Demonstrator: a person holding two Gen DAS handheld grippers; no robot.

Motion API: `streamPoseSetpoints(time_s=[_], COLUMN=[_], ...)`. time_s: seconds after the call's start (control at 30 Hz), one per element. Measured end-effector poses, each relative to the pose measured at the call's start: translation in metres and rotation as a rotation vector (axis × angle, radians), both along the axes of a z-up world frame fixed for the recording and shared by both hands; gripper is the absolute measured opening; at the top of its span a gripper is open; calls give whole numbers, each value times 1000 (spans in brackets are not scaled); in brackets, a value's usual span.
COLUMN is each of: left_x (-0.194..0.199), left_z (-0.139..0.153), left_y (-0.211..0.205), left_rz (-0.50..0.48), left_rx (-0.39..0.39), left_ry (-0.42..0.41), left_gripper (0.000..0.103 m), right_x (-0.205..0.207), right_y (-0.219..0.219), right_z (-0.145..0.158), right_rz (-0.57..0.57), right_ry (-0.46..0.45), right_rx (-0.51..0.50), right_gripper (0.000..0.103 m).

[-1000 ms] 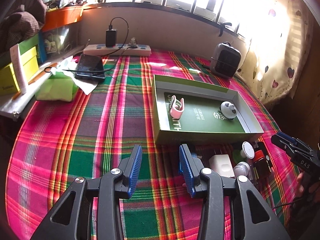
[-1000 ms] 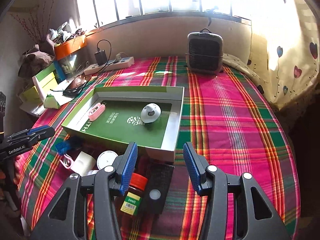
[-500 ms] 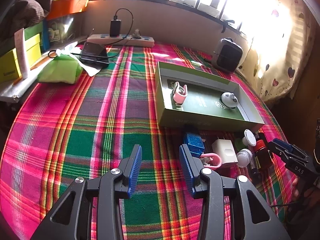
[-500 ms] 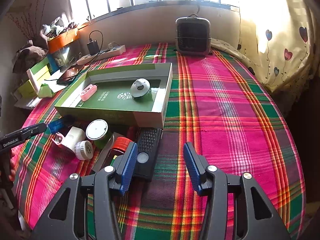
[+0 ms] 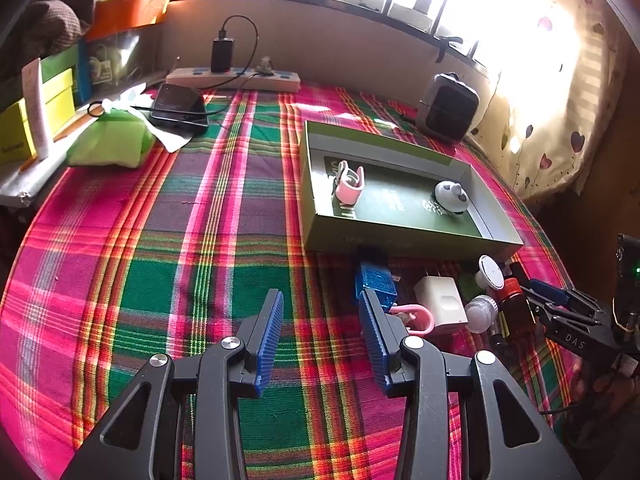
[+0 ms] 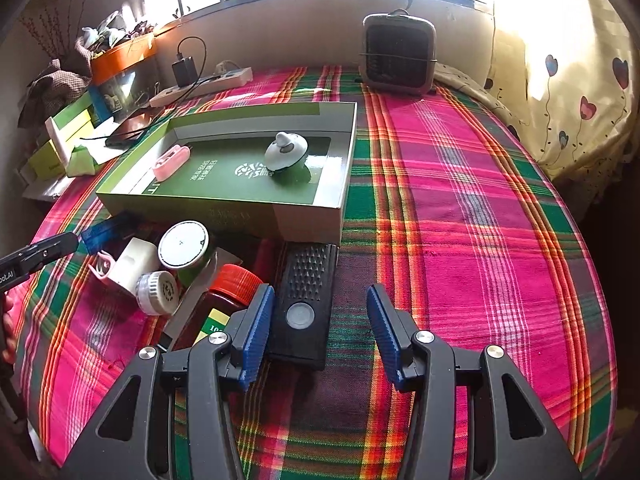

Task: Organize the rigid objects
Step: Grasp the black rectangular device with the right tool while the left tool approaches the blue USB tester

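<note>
Descent of the right gripper [image 6: 320, 332] has brought the black remote [image 6: 306, 292] to the lower centre of its frame, partly between empty, parted jaws (likely the next pick). Left gripper [image 5: 320, 336], jaws apart and empty, hovers over cloth; green tray [image 6: 312, 222] waits above.

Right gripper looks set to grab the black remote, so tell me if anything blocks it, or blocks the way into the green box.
Nothing visible does. The right gripper is open with the black remote partly between its jaws. The red-capped brown bottle crowds its left side. The green box sits just beyond; only its near wall must be cleared.
</note>
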State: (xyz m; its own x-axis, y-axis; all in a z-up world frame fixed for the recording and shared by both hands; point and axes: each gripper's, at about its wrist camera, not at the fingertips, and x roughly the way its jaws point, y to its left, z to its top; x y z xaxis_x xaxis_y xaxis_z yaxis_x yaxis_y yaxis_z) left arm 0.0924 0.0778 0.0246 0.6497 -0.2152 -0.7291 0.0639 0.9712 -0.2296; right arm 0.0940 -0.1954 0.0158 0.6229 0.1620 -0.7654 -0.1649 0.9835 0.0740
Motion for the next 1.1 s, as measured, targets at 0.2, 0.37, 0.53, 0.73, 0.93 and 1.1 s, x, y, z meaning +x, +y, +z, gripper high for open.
streamPoseSetpoints(time_s=[0.2, 0.37, 0.53, 0.73, 0.93, 1.1], left_x=[3, 4, 7, 10, 18, 24], left_z=[1, 3, 5, 6, 4, -1], left_y=[-6, -12, -18, -25, -34, -40], left_rz=[-21, -42, -52, -67, -70, -77], left_rx=[-5, -10, -2, 9, 56, 105], left_ry=[-3, -9, -8, -7, 8, 25], left_gripper=[42, 43, 43, 43, 43, 43], right_x=[1, 0, -1, -2, -2, -2], right_y=[-3, -6, -8, -13, -14, -14], right_z=[-4, -3, -3, -3, -3, -3], right_rz=[-17, -14, -9, -15, -12, -7], right_ry=[15, 13, 12, 11, 10, 11], right_rx=[-21, -9, 13, 34, 34, 36], right_gripper=[49, 48, 32, 29, 29, 29])
